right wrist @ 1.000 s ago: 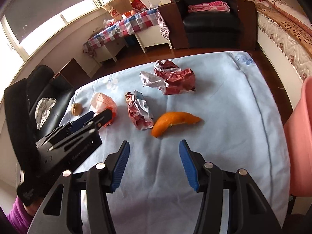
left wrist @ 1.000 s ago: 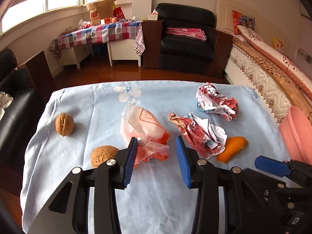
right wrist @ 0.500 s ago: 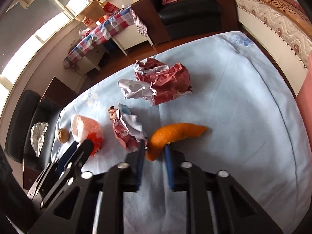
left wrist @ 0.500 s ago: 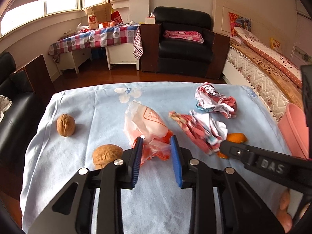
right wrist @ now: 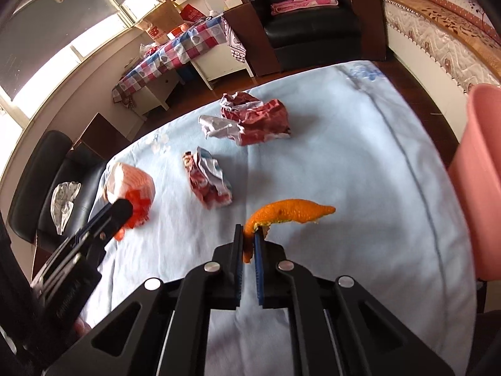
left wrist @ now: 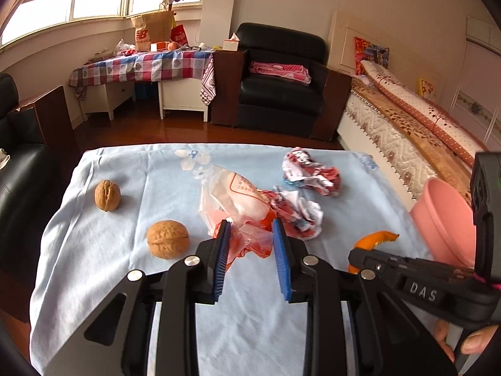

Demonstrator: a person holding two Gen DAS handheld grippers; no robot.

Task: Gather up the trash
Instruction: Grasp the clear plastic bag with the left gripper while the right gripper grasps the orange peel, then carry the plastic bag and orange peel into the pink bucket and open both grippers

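A table covered with a pale blue cloth (left wrist: 125,269) carries two brown walnuts (left wrist: 107,190) (left wrist: 168,239), a crinkled white-and-orange plastic bag (left wrist: 238,200), two crumpled red-and-white paper wads (right wrist: 250,119) (right wrist: 208,181), and a curved orange peel (right wrist: 291,211).

Matt cloth, crinkled paper and plastic, rough shells and peel

The desk (left wrist: 103,250) is covered by a pale blue matt cloth, softly creased. The walnuts (left wrist: 168,239) are shown with rough, ridged shells. A thin, glossy, crinkled plastic bag (left wrist: 238,206) and two crumpled printed paper wads (right wrist: 250,119) are seen. The orange peel (right wrist: 288,213) is dimpled and matt. The left hand-held gripper (left wrist: 250,244) and right hand-held gripper (right wrist: 248,244) are made of black matt plastic with ribbed blue pads and shiny metal rivets. The pink bin (left wrist: 444,219) is smooth plastic.
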